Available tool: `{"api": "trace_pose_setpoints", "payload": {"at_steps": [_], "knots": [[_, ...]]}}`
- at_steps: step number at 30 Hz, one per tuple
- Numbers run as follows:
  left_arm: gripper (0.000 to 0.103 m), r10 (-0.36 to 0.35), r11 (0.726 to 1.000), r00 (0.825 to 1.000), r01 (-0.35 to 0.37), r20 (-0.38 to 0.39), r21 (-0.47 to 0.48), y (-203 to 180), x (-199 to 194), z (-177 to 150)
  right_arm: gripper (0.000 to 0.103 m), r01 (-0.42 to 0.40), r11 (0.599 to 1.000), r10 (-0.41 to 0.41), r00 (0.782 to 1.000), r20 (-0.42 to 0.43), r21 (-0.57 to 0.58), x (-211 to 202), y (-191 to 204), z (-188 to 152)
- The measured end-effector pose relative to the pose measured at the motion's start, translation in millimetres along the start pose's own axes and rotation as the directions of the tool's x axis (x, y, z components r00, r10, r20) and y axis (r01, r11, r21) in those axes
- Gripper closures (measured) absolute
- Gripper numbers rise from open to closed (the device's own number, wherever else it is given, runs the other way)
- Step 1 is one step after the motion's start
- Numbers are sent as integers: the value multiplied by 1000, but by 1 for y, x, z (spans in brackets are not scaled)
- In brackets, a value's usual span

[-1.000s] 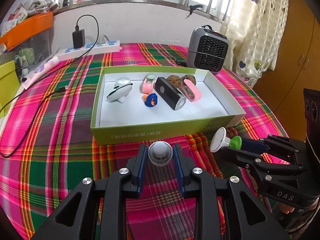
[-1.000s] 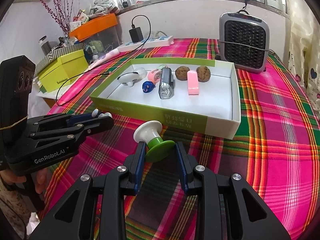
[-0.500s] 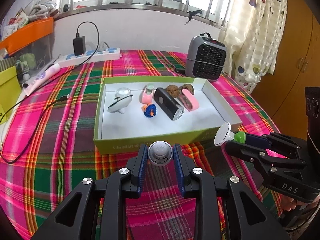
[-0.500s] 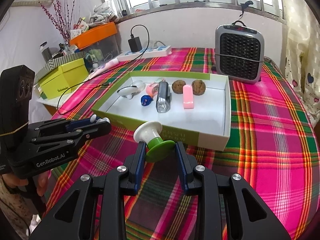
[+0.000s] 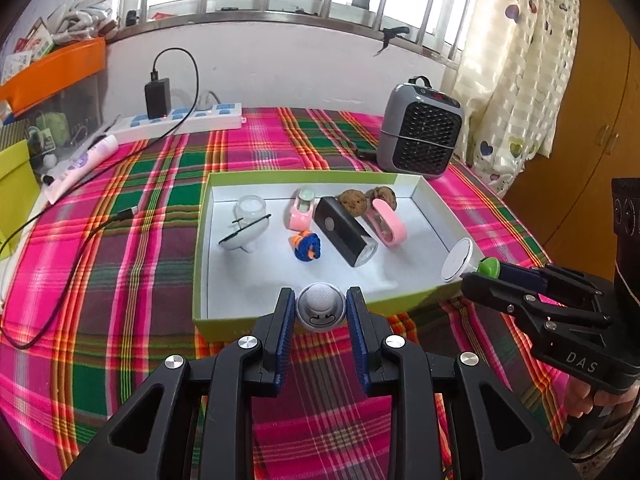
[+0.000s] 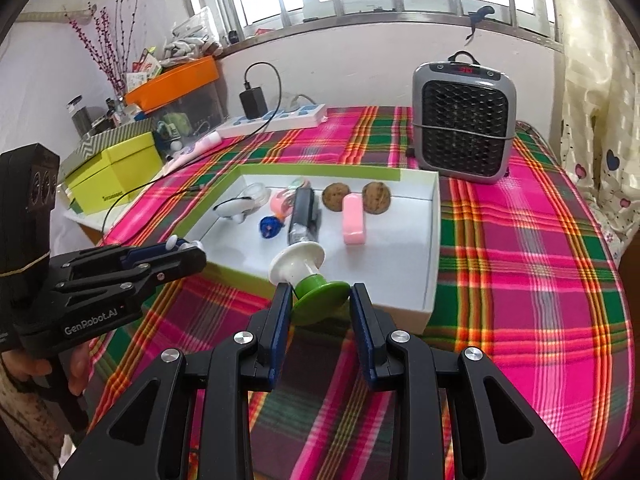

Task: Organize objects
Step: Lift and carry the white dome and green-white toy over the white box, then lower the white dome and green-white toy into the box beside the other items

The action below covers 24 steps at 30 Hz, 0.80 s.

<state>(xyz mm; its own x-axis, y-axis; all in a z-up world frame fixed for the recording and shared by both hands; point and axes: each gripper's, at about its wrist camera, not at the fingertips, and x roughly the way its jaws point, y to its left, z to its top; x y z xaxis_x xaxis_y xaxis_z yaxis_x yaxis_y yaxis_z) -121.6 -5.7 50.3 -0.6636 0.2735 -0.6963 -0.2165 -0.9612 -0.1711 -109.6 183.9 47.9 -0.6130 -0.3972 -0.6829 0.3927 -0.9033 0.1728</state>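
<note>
Left wrist view: left gripper (image 5: 321, 309) pinches a white ball (image 5: 321, 309); right gripper (image 5: 466, 274), marked "DAS", pinches a green-and-white spool (image 6: 306, 276).

"DAS" in white letters on black body of right gripper (image 5: 476, 274), seen from left wrist view. "GenRobot.AI" in white on black body of left gripper (image 6: 188, 250), seen from right wrist view. Small print on yellow-green box (image 6: 116, 176) unreadable.

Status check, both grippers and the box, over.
Left gripper shut on round white toy, at the green box near wall. Right gripper shut on green-and-white spool, over the box corner. Nothing blocking the open floor ahead.
</note>
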Motion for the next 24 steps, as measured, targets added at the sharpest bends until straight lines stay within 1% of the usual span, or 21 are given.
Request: {"api": "trace_pose_setpoints", "payload": {"at_steps": [11,16,24], "knots": [[79,11,1000,1000,-11,-8,-11,10,17,13,72,46,999,-46,999,-6,29,13,-14,16],[79,13,1000,1000,-13,-10,-18,15,23,18,72,80,997,-80,997,-11,23,19,-18,24],[79,18,999,999,-18,-29,-28,22,37,23,72,149,988,-148,989,-15,49,32,-27,37]]}}
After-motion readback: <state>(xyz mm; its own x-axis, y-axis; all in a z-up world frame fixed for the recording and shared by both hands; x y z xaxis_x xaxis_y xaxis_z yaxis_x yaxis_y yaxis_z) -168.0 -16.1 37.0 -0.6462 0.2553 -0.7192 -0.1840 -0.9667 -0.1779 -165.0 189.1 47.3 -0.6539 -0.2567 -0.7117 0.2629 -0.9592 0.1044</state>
